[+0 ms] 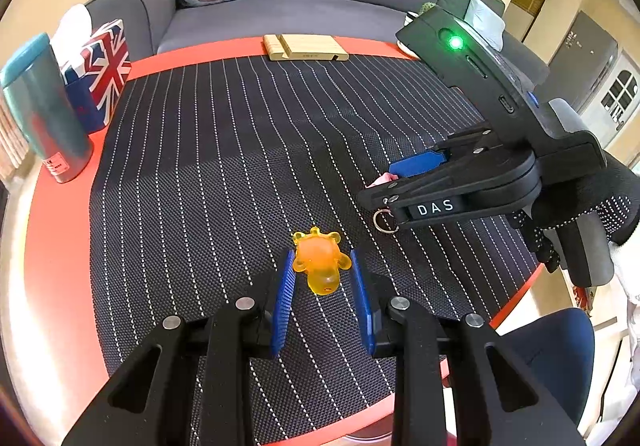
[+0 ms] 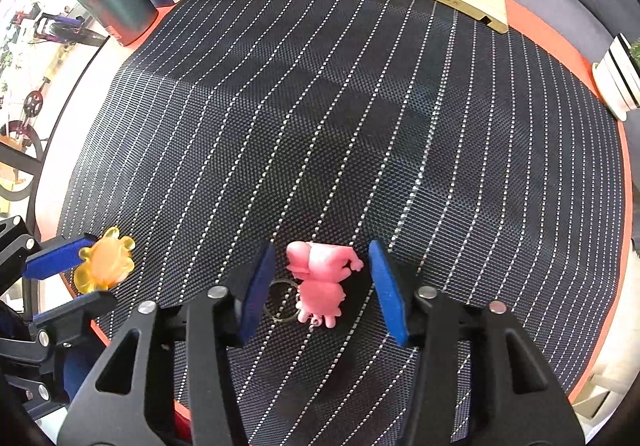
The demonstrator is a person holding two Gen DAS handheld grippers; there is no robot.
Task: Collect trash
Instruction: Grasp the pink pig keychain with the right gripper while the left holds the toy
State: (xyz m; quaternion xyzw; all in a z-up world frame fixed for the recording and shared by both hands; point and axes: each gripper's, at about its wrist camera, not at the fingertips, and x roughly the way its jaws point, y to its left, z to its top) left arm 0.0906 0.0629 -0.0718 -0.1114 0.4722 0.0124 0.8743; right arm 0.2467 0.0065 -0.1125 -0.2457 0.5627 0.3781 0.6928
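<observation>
Near the desk's [image 2: 568, 42] front edge, your left gripper [image 1: 323, 278] straddles the orange toy [image 1: 320, 262], your right gripper [image 2: 322, 278] the pink keychain [image 2: 320, 282], both spread apart; open mat [image 2: 340, 126] lies ahead.

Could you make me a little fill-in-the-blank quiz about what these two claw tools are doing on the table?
1. The left gripper has a rubbery toy of ____ colour between its fingers.
2. The right gripper straddles a ____ figure.
3. That figure's metal ____ lies beside it.
4. Both toys lie on a striped ____.

Missing words: orange; pink; ring; mat
</observation>
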